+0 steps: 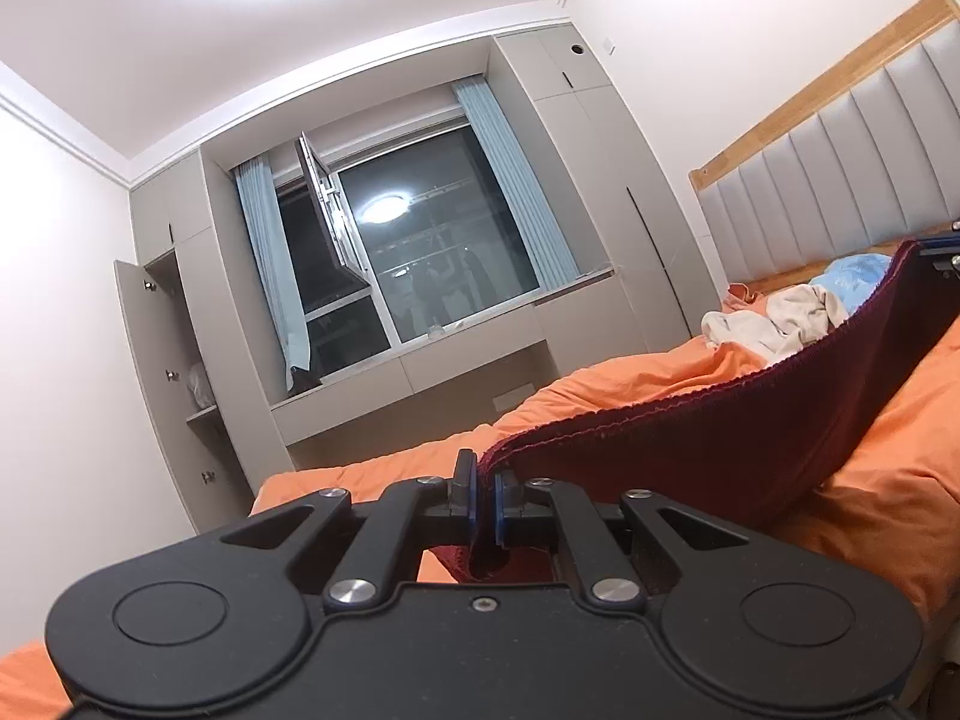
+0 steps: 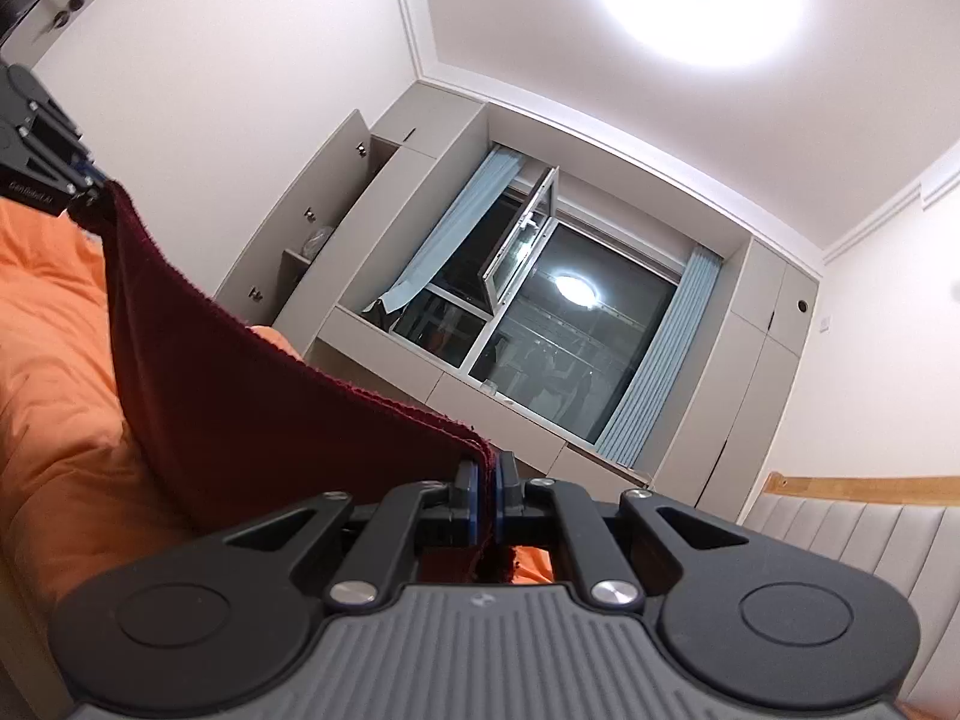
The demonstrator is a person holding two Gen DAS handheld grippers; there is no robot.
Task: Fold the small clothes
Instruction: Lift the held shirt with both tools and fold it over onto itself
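An orange bed (image 1: 600, 396) lay beneath a dark red cloth (image 1: 750, 420), stretched in the air between the left tool (image 1: 485, 501) and right tool (image 2: 486, 498), each clamped on a corner. The fold seemed just starting; next, probably, lower it flat.

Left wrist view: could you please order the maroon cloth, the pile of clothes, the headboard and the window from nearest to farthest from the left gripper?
1. Maroon cloth: clamped in the left gripper, stretching right.
2. Pile of clothes: on the orange bedding, right.
3. Headboard: behind the pile, far right.
4. Window: on the far wall, centre.
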